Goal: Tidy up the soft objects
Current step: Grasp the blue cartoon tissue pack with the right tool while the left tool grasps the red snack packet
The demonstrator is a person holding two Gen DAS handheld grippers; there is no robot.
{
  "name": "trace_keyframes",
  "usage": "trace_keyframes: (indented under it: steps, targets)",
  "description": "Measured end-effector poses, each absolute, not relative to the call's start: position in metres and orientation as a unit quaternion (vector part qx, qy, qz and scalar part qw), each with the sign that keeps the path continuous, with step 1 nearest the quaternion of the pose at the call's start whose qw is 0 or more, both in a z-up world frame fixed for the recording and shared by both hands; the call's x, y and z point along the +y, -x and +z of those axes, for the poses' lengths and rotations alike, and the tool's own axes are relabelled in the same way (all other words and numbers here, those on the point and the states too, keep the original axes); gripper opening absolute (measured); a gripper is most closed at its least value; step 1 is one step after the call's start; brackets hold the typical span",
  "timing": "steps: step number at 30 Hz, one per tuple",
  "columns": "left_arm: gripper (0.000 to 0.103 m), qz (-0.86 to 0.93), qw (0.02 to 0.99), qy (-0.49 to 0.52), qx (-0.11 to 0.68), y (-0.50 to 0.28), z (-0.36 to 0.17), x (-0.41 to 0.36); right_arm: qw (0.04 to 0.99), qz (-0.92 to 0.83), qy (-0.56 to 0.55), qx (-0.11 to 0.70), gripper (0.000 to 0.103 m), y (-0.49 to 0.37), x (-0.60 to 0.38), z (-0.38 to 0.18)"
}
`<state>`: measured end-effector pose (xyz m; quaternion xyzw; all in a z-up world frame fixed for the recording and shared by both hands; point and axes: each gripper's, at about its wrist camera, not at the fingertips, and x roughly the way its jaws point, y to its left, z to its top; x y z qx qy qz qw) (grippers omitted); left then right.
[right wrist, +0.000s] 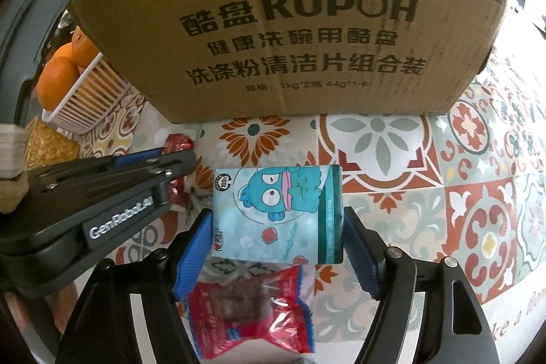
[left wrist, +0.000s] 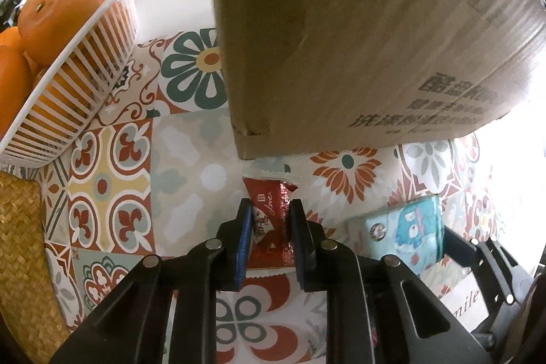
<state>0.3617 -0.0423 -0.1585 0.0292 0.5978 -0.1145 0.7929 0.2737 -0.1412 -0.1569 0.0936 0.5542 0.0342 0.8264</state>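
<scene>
My left gripper [left wrist: 269,207] points down at the patterned tablecloth [left wrist: 112,186] and is shut on a small red snack packet [left wrist: 273,220] with white writing, just in front of the cardboard box [left wrist: 341,40]. From the right wrist view, that gripper's black body comes in from the left. My right gripper [right wrist: 277,220] has its blue pads [right wrist: 194,248] flush against both short sides of a pale blue tissue pack [right wrist: 273,210] printed with a blue cartoon creature. The same tissue pack [left wrist: 402,227] shows at the right of the left wrist view.
A large brown box [right wrist: 290,23] marked KUPOH stands close behind both grippers. A white basket [left wrist: 85,74] of oranges [left wrist: 58,12] sits at the left on a woven mat [left wrist: 20,261]. A clear red snack bag [right wrist: 249,302] lies under the right gripper.
</scene>
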Motion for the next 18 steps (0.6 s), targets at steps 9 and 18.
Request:
trace_keyframes:
  steps: [9, 18]
  targets:
    - [0.022, -0.122, 0.8, -0.024, 0.588, -0.338, -0.155, -0.031, 0.838, 0.036, -0.093, 0.536, 0.073, -0.258, -0.158, -0.141]
    - [0.022, -0.126, 0.821, -0.027, 0.557, -0.31, -0.129, -0.015, 0.854, 0.032, -0.089, 0.511, 0.073, -0.237, -0.175, -0.115]
